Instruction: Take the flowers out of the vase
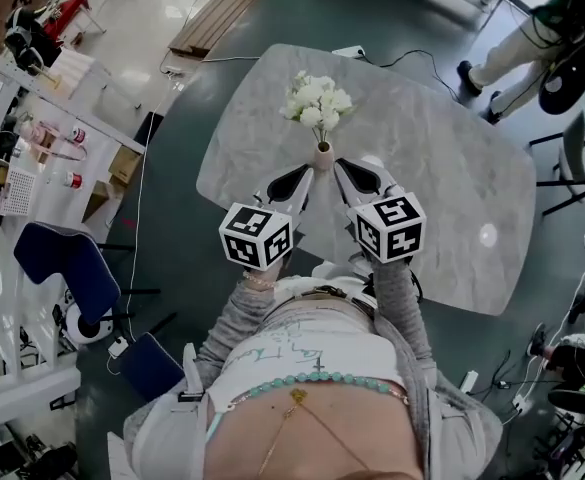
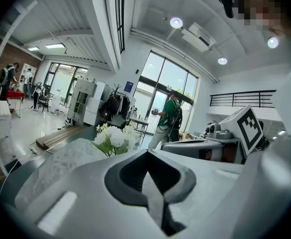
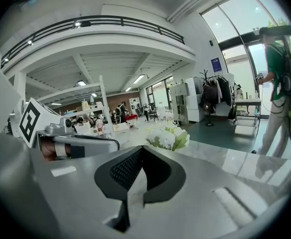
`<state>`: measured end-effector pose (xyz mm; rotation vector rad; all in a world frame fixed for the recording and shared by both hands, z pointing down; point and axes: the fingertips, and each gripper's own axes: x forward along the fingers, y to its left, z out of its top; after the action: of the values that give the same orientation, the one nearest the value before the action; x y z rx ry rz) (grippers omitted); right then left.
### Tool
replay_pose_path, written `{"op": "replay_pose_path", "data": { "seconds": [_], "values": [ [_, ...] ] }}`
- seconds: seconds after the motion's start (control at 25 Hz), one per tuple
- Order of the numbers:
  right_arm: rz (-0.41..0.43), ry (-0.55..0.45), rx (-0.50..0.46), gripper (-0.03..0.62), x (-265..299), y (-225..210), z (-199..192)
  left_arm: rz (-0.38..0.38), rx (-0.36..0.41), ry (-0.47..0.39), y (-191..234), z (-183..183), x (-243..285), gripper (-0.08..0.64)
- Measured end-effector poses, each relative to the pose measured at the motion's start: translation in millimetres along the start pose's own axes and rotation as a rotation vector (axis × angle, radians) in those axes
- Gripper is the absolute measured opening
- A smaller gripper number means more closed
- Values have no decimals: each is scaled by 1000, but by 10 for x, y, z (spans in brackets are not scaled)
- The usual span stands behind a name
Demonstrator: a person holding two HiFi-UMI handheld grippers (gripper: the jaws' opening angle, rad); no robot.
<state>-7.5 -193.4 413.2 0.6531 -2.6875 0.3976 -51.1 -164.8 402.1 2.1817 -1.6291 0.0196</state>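
A small pinkish vase [image 1: 323, 156] stands upright mid-table with a bunch of white flowers [image 1: 317, 100] in it. My left gripper [image 1: 305, 174] sits just left of the vase and my right gripper [image 1: 342, 169] just right of it, tips level with its base. Both are shut with nothing between the jaws. Whether they touch the vase is unclear. In the left gripper view the flowers [image 2: 114, 138] rise beyond the left gripper [image 2: 147, 153]. The right gripper view shows the flowers [image 3: 167, 137] past the right gripper [image 3: 141, 149]; the vase is hidden in both.
The grey marble table [image 1: 442, 158] has rounded corners, with a small white box [image 1: 350, 52] and a cable at its far edge. A person in green [image 1: 517, 38] stands beyond the far right corner. A blue chair [image 1: 62, 258] is at left, a dark chair [image 1: 572, 148] at right.
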Motion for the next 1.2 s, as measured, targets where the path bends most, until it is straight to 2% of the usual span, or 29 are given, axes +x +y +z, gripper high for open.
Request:
{"op": "replay_pose_path", "data": {
  "seconds": [0.48,0.72,0.92,1.2],
  "values": [
    [6,-9,10,25,-45,-239,-8,-23,1,10,-102,-24,282,0],
    [-57,-9,33,25,15,-379,6,-73,17,21,16,63,407,0],
    [-113,-14,54,25,80,-473,39,-139,46,54,49,114,506,0],
    [-175,0,90,25,244,-557,50,-205,46,102,191,107,611,0]
  ]
}}
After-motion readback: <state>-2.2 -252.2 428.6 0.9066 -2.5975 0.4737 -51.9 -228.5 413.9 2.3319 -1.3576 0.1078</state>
